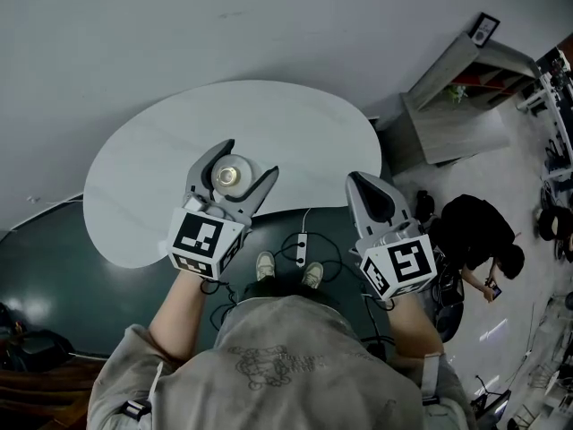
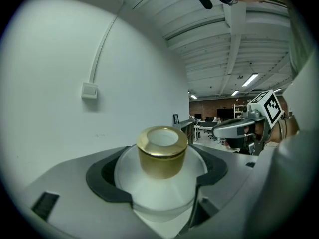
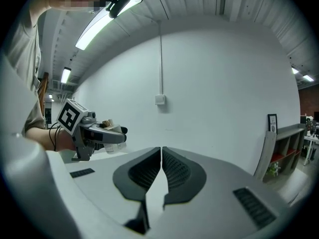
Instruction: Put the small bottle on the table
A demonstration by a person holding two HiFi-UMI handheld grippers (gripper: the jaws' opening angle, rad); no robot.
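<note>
**A:** What's the largest thing in view?

**B:** The pale wall [image 1: 269, 16]; in front of it stands a white desk [image 1: 295, 119] with a rounded outline; a grey shelf unit [image 1: 452, 106] stands to the desk's right.

**A:** Is anyone else about?

**B:** A person in black [image 1: 479, 236] crouches on the floor at the far right, well apart from the desk; a white power strip [image 1: 302, 251] lies on the dark floor between the desk and the wearer's shoes.

**A:** And the tongs?

**B:** The left tongs [image 1: 251, 159] reach over the near half of the desk; they are spread fairly wide and clamped on the small bottle [image 1: 227, 176]. The right tongs [image 1: 358, 186] sit at the desk's near right edge; their ribbed pads are pressed together with only a hairline between them, and nothing is held.

**A:** Where exactly is the bottle?

**B:** It is upright, its frosted white body seated between the dark pads of the left tongs, one pad on each side; the head view puts it above the desk top; I cannot tell whether its base touches the desk.

**A:** Anything smaller?

**B:** The bottle's gold cap [image 2: 162, 153], with a white centre on top, stands clear above the pads; a small square switch box [image 3: 159, 99] is on the wall, with a thin line running up from it.
</note>
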